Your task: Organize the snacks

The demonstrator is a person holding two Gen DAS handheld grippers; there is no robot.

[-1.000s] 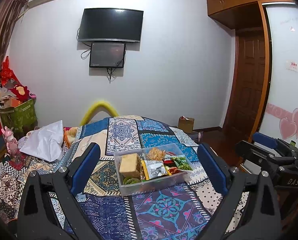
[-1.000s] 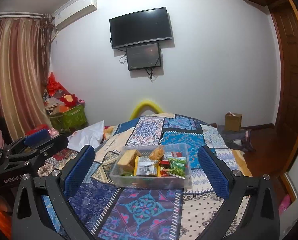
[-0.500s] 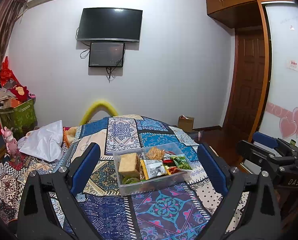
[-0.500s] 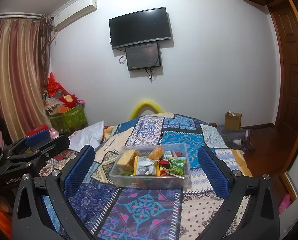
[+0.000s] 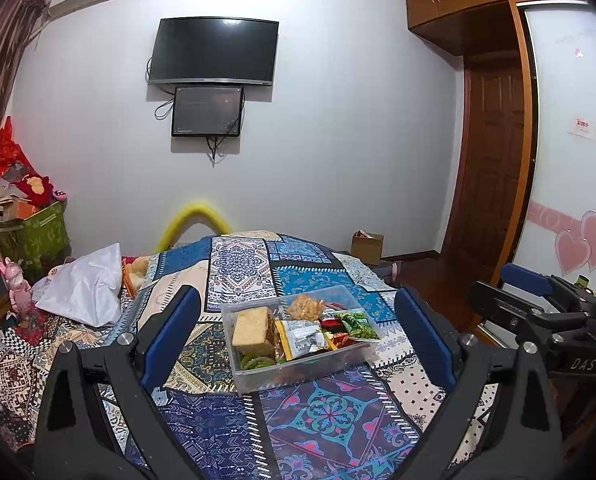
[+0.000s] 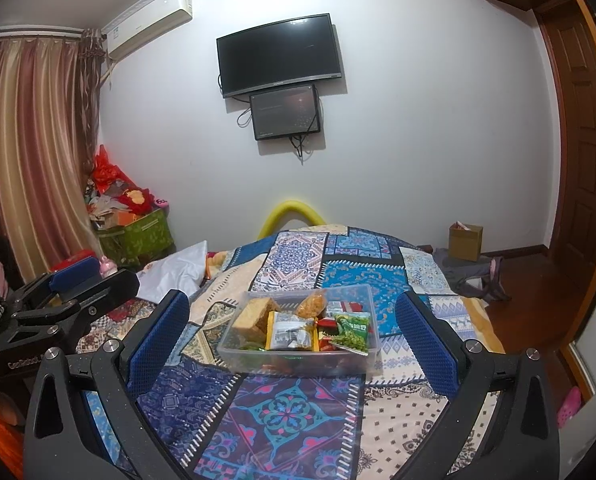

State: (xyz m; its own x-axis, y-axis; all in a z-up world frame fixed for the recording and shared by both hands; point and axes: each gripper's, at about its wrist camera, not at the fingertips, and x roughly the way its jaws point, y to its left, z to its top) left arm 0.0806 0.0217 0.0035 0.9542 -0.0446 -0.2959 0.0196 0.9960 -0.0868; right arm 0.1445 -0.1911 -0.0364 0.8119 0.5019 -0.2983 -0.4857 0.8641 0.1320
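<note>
A clear plastic box (image 5: 298,376) (image 6: 234,354) sits on the patterned bedspread (image 5: 330,420) (image 6: 282,420). It holds several snacks: a tan cake block (image 5: 254,326) (image 6: 254,314), a yellow-edged grey packet (image 5: 302,338) (image 6: 292,334), an orange crisps bag (image 5: 306,306) (image 6: 312,304), a green packet (image 5: 358,324) (image 6: 352,334) and red wrappers. My left gripper (image 5: 298,320) is open and empty, held back from the box. My right gripper (image 6: 294,316) is open and empty, also short of the box. Each gripper shows in the other's view: the right one (image 5: 538,312), the left one (image 6: 66,300).
A white bag (image 5: 86,284) (image 6: 178,272) lies on the bed's left side. A green bin of clutter (image 5: 30,232) (image 6: 138,232) stands by the wall. A cardboard box (image 5: 366,246) (image 6: 466,240) sits on the floor near the wooden door (image 5: 490,184).
Both views shifted very slightly; the grippers stay open and the box and snacks have not moved.
</note>
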